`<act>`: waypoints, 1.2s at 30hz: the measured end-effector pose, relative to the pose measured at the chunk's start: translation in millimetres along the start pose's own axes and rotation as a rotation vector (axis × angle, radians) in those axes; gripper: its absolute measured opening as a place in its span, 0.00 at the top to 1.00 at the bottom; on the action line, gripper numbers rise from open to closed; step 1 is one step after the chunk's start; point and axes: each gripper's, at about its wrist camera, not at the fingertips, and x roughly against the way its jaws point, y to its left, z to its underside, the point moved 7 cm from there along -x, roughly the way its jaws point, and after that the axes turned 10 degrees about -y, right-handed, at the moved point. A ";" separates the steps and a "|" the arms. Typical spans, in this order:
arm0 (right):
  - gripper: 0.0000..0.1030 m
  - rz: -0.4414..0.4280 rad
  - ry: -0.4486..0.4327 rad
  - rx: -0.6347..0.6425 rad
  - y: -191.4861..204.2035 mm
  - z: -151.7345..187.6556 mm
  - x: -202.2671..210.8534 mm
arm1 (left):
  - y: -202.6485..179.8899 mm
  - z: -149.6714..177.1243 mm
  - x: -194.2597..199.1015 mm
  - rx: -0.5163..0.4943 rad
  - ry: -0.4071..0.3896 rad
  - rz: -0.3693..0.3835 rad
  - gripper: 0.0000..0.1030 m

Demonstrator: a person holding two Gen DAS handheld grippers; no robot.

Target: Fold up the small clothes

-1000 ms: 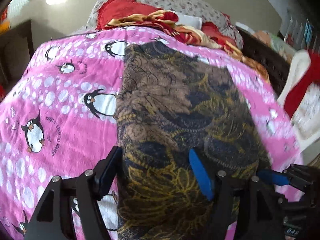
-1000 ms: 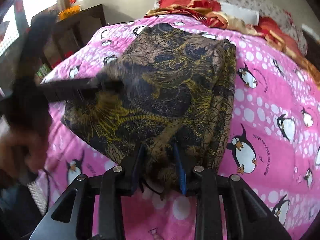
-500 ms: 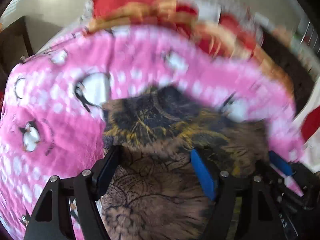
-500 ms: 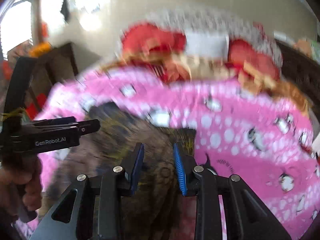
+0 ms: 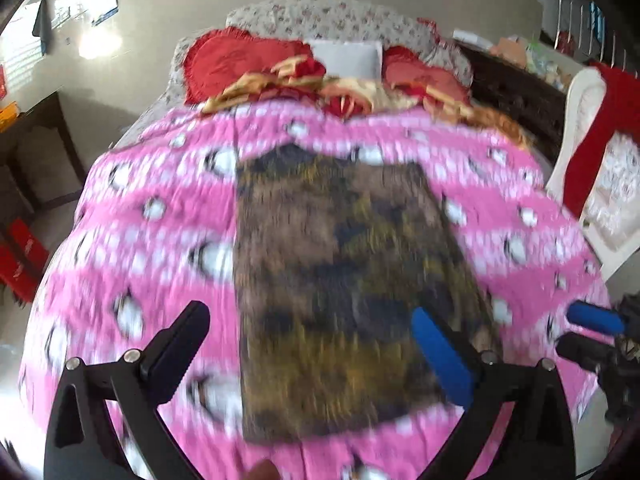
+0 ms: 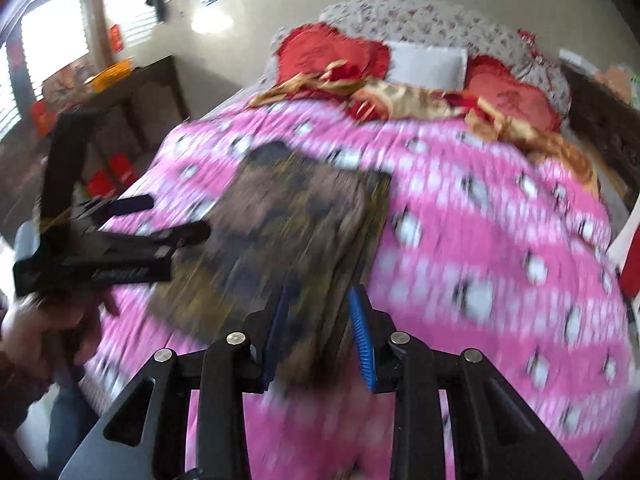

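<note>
A dark brown, black and gold patterned garment (image 5: 344, 280) lies flat as a folded rectangle on the pink penguin blanket (image 5: 140, 240). My left gripper (image 5: 312, 340) is open wide above its near end and holds nothing. It also shows at the left of the right wrist view (image 6: 172, 220). My right gripper (image 6: 320, 328) is open, its fingers either side of the garment's (image 6: 288, 232) near right corner, seemingly above it. Its blue fingertips (image 5: 592, 318) show at the right edge of the left wrist view. Both views are motion-blurred.
Red and gold bedding (image 5: 328, 88) and a white pillow (image 5: 344, 58) are piled at the head of the bed. A dark cabinet (image 6: 132, 100) stands left of the bed. A white and red chair-like item (image 5: 588, 152) stands at the right.
Both grippers carried the garment's near end forward over the far part, let go and pulled back. The garment now lies flat and folded shorter. The right gripper's jaws have opened wider.
</note>
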 end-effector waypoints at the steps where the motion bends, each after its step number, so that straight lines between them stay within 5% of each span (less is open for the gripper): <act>1: 0.59 0.013 0.012 -0.003 -1.0 14.4 4.4 | -2.6 9.2 2.9 -0.015 0.023 -0.034 0.00; 4: 0.59 0.050 0.047 -0.009 -1.7 51.0 15.5 | -14.7 29.5 14.9 -0.047 0.043 -0.067 0.00; 8: 0.59 0.069 0.075 -0.035 -2.1 73.5 18.8 | -24.9 45.9 24.8 0.006 0.079 -0.014 0.00; 15: 0.59 0.077 0.049 -0.029 2.4 71.7 24.2 | -21.4 50.9 33.7 0.024 0.090 -0.057 0.00; 36: 0.58 0.096 -0.003 -0.036 1.8 60.3 36.4 | -24.0 59.5 37.3 0.050 0.101 -0.017 0.00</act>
